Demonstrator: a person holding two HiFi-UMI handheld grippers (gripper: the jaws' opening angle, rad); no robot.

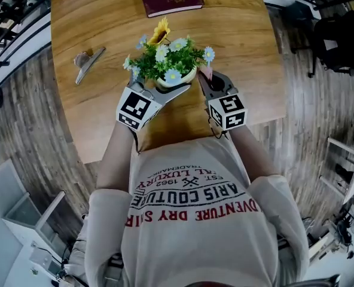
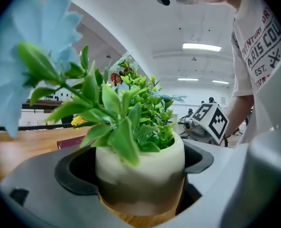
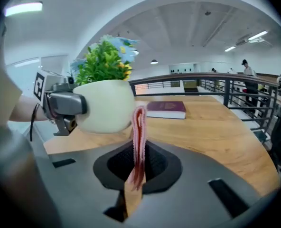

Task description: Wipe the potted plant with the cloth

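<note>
Wooden table fills the upper frame; potted plant stands centre, clamped by left gripper; right gripper pinches cloth just right of it; best hold the pot steady and stroke lightly.

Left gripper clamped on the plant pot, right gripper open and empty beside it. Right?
Not quite. The right gripper is not open and empty: the right gripper view shows its jaws shut on a pink cloth. The left gripper is clamped on the plant pot, as you said.
</note>
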